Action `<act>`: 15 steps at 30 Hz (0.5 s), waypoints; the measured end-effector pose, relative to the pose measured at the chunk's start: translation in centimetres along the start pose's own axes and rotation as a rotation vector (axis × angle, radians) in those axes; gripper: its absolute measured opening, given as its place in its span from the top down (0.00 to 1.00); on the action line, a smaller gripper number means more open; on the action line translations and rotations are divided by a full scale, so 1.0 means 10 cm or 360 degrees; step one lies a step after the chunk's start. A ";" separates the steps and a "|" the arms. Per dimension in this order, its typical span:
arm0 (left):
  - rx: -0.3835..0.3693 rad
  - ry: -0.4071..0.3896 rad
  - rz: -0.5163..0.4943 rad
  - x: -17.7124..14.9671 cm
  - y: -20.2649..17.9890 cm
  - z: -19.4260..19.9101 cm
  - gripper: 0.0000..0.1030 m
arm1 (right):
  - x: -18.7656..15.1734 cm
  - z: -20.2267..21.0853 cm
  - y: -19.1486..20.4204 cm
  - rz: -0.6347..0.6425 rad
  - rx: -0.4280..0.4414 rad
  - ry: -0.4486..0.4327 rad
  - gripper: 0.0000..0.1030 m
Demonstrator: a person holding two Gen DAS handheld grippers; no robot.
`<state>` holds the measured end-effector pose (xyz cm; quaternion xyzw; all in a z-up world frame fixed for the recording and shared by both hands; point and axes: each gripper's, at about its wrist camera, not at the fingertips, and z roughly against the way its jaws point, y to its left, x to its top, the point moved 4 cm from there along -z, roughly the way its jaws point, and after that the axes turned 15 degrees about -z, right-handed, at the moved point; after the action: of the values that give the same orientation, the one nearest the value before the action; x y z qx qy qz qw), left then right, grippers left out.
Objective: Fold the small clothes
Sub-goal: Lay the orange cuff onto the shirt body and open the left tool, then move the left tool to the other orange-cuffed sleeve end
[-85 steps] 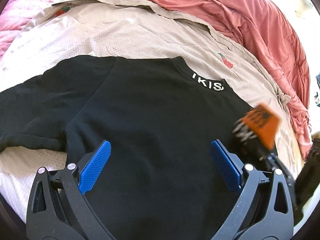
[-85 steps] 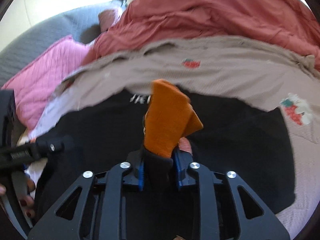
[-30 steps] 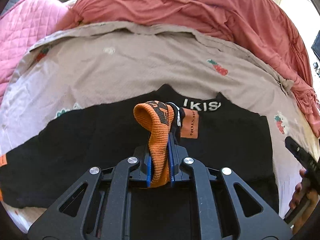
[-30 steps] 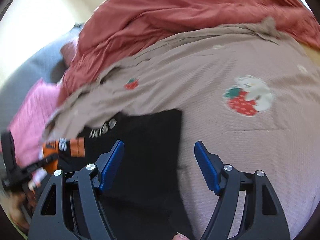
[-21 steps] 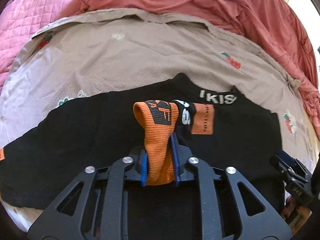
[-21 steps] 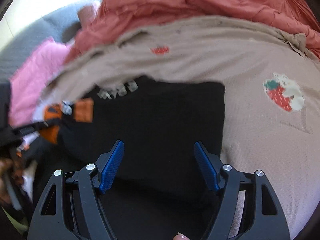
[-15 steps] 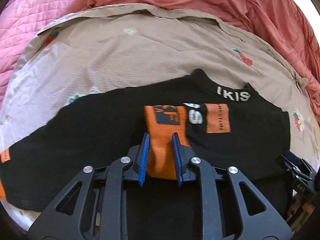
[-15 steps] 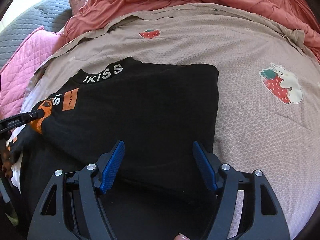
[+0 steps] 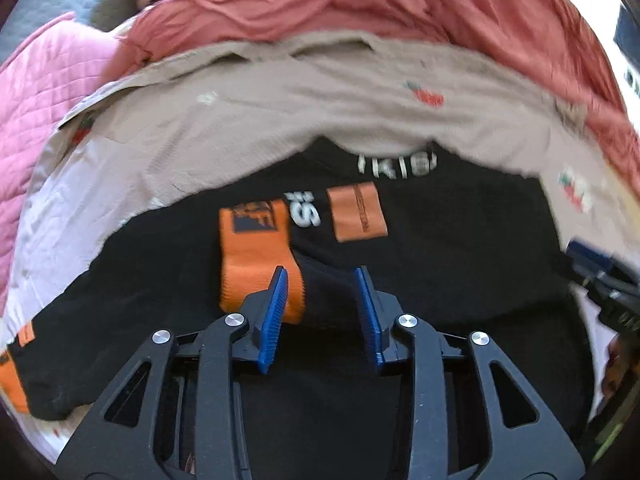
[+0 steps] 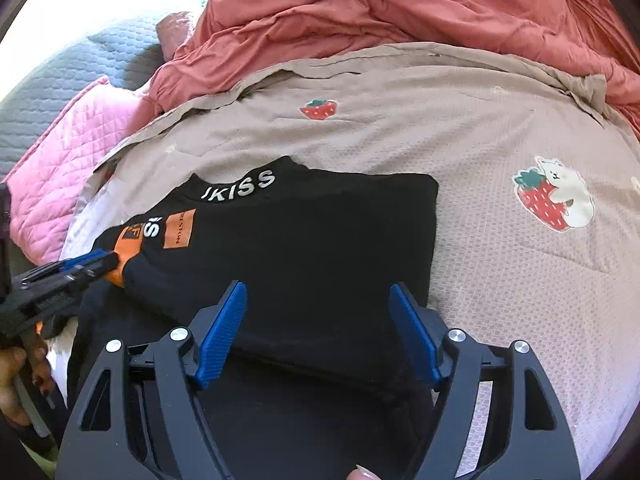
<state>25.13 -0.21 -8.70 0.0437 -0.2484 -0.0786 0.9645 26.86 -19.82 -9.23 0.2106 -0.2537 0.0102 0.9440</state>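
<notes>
Now, garment: a small black knit sweater (image 10: pixel 304 248) with white collar lettering and orange patches lies flat on the bed, partly folded, its right edge forming a straight crease.
Landmark: the white lettered collar (image 10: pixel 239 185) sits at the far edge of the sweater in both views.
Sleeve: the black sleeve with an orange ribbed cuff (image 9: pixel 256 256) is folded across the body, the cuff lying just below and left of the collar, beside an orange rectangular patch (image 9: pixel 357 212).
Left gripper: the black left gripper with blue pads (image 9: pixel 322 312) hovers over the folded sleeve, nearer than the collar; its jaws are opening, with the sleeve fabric under the gap and the cuff's edge by the left pad, no pad visibly pressing on it.
Right gripper: the black right gripper with blue pads (image 10: pixel 318 328) is over the sweater's near right part, below the collar; its jaws are spread wide and pinch nothing.
Bed cover: a beige textured blanket with strawberry prints (image 10: pixel 500 128) lies under the sweater and beyond the collar.
Behind: a rumpled coral-red quilt (image 10: pixel 400 8) lies past the blanket; a pink quilted pillow (image 10: pixel 68 144) is left of the collar.
</notes>
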 end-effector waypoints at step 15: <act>-0.0072 0.0084 0.0113 -0.30 0.10 -0.23 0.72 | -0.20 -0.35 -0.05 0.0109 -0.0193 0.0173 0.29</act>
<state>23.74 1.41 -11.99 0.0150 -0.2223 -0.0486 0.9736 26.84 -18.70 -13.17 0.1434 -0.2094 0.0385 0.9665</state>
